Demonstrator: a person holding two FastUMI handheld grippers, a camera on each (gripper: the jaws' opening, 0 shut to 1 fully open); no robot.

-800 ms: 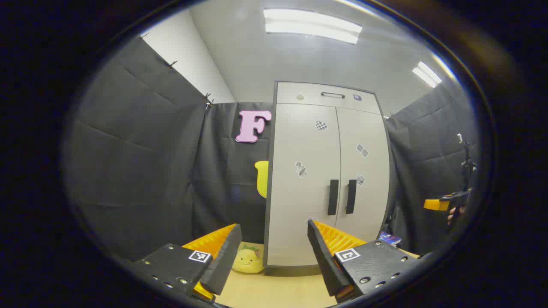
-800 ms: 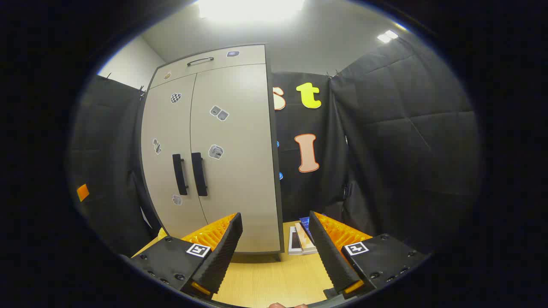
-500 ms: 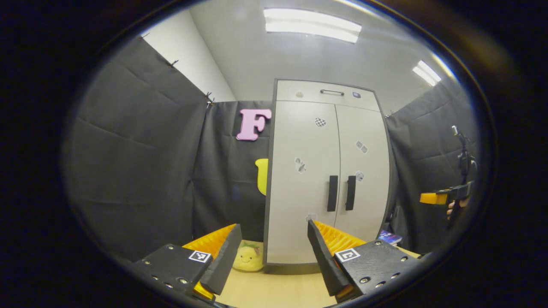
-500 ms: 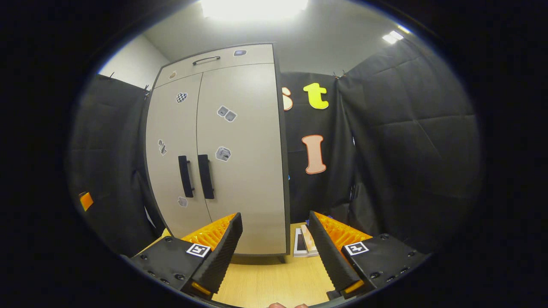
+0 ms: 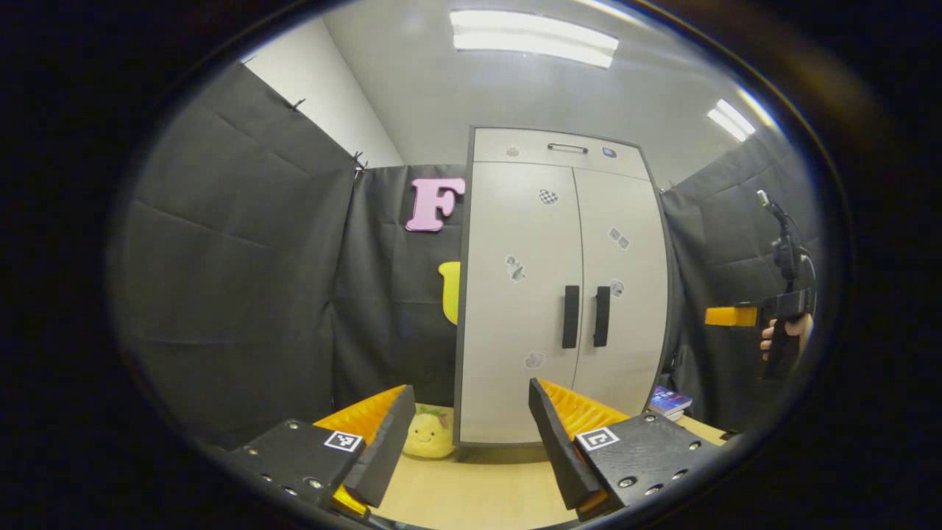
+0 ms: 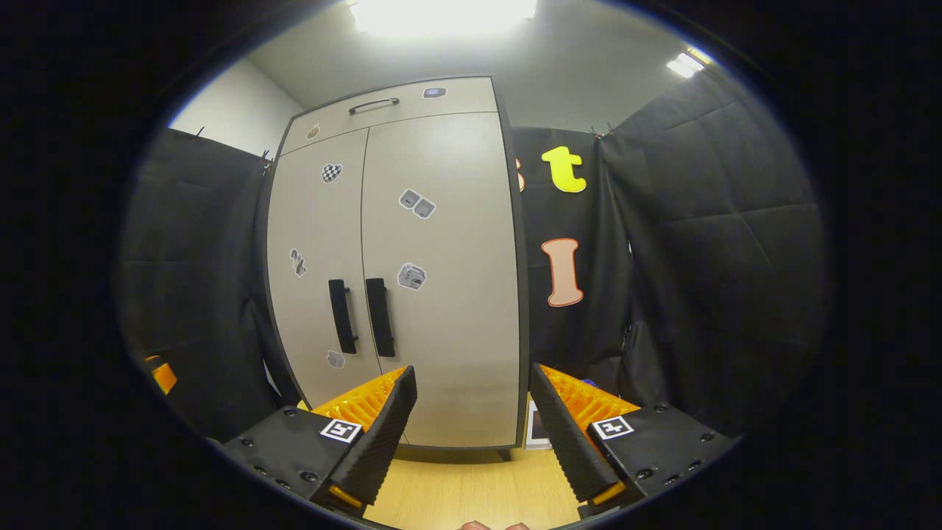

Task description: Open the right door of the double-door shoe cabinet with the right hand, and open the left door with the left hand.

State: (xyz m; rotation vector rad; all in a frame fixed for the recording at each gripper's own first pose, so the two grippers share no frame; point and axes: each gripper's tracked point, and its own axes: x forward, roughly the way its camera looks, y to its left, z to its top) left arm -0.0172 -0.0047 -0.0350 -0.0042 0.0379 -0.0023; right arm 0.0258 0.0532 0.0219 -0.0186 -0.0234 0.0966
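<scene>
Black cloth walls close in the booth on every side, with bright ceiling lights overhead and a pale wooden tabletop (image 5: 471, 493) below; the shoe cabinet (image 5: 563, 287) stands upright on it, both doors shut, its two dark vertical handles side by side at the middle seam.

From the left gripper view, the left claw (image 5: 467, 434) hangs low in front of the cabinet, well short of it; the left door (image 5: 515, 309) rises just above and between its fingers, and the left handle (image 5: 571, 316) sits higher and a little to the right; the claw is spread wide and holds nothing, touching nothing.

From the right gripper view, the right claw (image 6: 475, 434) is likewise wide apart and empty; the right door (image 6: 449, 280) stands straight ahead above the gap, with the right handle (image 6: 380, 317) up and to the left of the fingers, apart from them.

The left gripper view also takes in a yellow plush toy (image 5: 429, 436) at the cabinet's left foot, a book (image 5: 668, 402) at its right foot, and the right claw (image 5: 730, 316) held by a hand (image 5: 784, 335) far off at the right edge; the right gripper view shows instead a flat box (image 6: 537, 430) beside the cabinet's right corner.
</scene>
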